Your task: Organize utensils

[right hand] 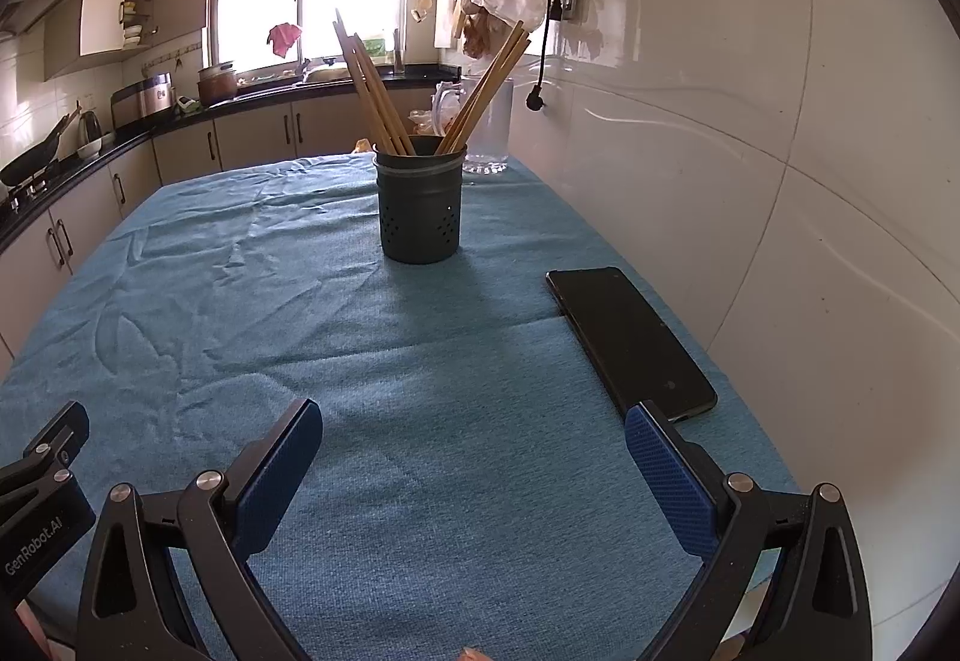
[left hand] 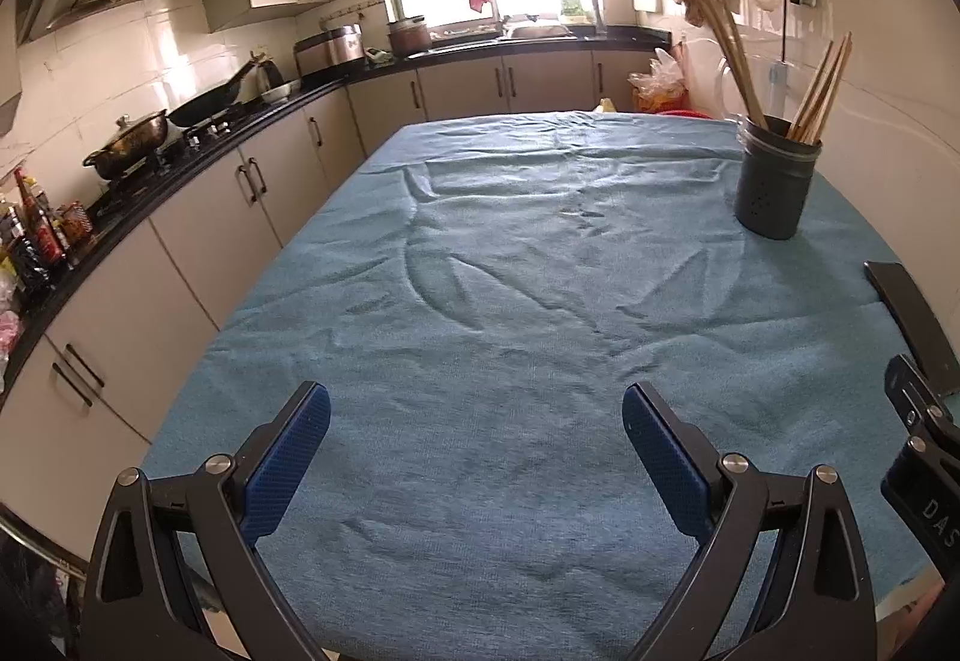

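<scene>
both grippers [left hand: 477, 445] [right hand: 474, 457] wide open, empty; wooden chopsticks [right hand: 375, 90], perhaps bamboo, in perforated cup [right hand: 420, 208].

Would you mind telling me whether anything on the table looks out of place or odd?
Only the black phone seems out of place: it lies flat on the blue cloth near the wall. The chopsticks stand in the upright holder; nothing is spilled.

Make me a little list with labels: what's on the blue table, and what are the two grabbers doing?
Table cover: blue cloth
Holder: dark cup, upright, far side
Inside it: wooden chopsticks, leaning in two bunches
Beside wall: black phone, flat
Behind holder: clear jug
Left gripper: open, empty
Right gripper: open, empty
</scene>
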Demonstrator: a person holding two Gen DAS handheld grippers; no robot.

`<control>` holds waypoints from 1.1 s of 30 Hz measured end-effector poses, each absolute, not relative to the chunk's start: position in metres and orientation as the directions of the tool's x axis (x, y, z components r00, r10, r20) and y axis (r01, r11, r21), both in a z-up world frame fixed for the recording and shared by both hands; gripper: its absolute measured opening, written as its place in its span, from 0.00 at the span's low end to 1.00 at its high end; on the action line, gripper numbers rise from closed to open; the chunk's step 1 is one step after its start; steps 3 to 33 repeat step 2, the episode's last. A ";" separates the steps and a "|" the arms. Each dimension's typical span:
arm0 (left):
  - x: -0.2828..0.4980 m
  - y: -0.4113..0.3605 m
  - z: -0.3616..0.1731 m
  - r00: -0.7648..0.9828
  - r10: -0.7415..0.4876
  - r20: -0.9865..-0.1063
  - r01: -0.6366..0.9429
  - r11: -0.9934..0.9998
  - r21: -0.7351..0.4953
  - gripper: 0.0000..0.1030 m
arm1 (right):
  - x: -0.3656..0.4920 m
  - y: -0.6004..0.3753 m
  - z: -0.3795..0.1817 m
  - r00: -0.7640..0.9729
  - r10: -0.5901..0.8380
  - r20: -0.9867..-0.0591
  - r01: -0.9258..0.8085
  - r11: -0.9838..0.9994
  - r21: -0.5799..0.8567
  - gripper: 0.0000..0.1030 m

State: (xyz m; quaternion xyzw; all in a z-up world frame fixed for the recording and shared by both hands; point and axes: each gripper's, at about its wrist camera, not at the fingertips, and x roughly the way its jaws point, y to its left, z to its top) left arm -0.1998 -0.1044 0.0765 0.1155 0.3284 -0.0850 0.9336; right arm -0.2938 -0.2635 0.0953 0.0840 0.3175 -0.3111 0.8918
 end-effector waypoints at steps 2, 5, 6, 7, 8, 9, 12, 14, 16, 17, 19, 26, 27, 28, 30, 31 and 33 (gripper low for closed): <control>-0.194 -0.099 0.077 0.756 -0.093 -0.648 0.236 0.962 0.136 0.95 | -0.293 -0.263 0.095 0.608 -0.496 -0.620 0.601 0.798 -0.048 0.99; -0.194 -0.099 0.077 0.756 -0.093 -0.648 0.236 0.962 0.136 0.95 | -0.293 -0.263 0.095 0.608 -0.496 -0.620 0.601 0.798 -0.048 0.99; -0.194 -0.099 0.077 0.756 -0.093 -0.648 0.236 0.962 0.136 0.95 | -0.293 -0.263 0.095 0.608 -0.496 -0.620 0.601 0.798 -0.048 0.99; -0.194 -0.099 0.077 0.756 -0.093 -0.648 0.236 0.962 0.136 0.95 | -0.293 -0.263 0.095 0.608 -0.496 -0.620 0.601 0.798 -0.048 0.99; -0.194 -0.099 0.077 0.756 -0.093 -0.648 0.236 0.962 0.136 0.95 | -0.293 -0.263 0.095 0.608 -0.496 -0.620 0.601 0.798 -0.048 0.99; -0.194 -0.099 0.077 0.756 -0.093 -0.648 0.236 0.962 0.136 0.95 | -0.293 -0.263 0.095 0.608 -0.496 -0.620 0.601 0.798 -0.048 0.99; -0.194 -0.099 0.077 0.756 -0.093 -0.648 0.236 0.962 0.136 0.95 | -0.293 -0.263 0.095 0.608 -0.496 -0.620 0.601 0.798 -0.048 0.99; -0.194 -0.099 0.077 0.756 -0.093 -0.648 0.236 0.962 0.136 0.95 | -0.293 -0.263 0.095 0.608 -0.496 -0.620 0.601 0.798 -0.048 0.99; -0.194 -0.099 0.077 0.756 -0.093 -0.648 0.236 0.962 0.136 0.95 | -0.293 -0.263 0.095 0.608 -0.496 -0.620 0.601 0.798 -0.048 0.99; -0.194 -0.099 0.077 0.756 -0.093 -0.648 0.236 0.962 0.136 0.95 | -0.293 -0.263 0.095 0.608 -0.496 -0.620 0.601 0.798 -0.048 0.99; -0.194 -0.099 0.077 0.756 -0.093 -0.648 0.236 0.962 0.136 0.95 | -0.293 -0.263 0.095 0.608 -0.496 -0.620 0.601 0.798 -0.048 0.99; -0.194 -0.099 0.077 0.756 -0.093 -0.648 0.236 0.962 0.136 0.95 | -0.293 -0.263 0.095 0.608 -0.496 -0.620 0.601 0.798 -0.048 0.99; -0.194 -0.099 0.077 0.756 -0.093 -0.648 0.236 0.962 0.136 0.95 | -0.293 -0.263 0.095 0.608 -0.496 -0.620 0.601 0.798 -0.048 0.99; -0.194 -0.099 0.077 0.756 -0.093 -0.648 0.236 0.962 0.136 0.95 | -0.293 -0.263 0.095 0.608 -0.496 -0.620 0.601 0.798 -0.048 0.99; -0.194 -0.099 0.077 0.756 -0.093 -0.648 0.236 0.962 0.136 0.95 | -0.293 -0.263 0.095 0.608 -0.496 -0.620 0.601 0.798 -0.048 0.99; -0.194 -0.099 0.077 0.756 -0.093 -0.648 0.236 0.962 0.136 0.95 | -0.293 -0.263 0.095 0.608 -0.496 -0.620 0.601 0.798 -0.048 0.99; -0.194 -0.099 0.077 0.756 -0.093 -0.648 0.236 0.962 0.136 0.95 | -0.293 -0.263 0.095 0.608 -0.496 -0.620 0.601 0.798 -0.048 0.99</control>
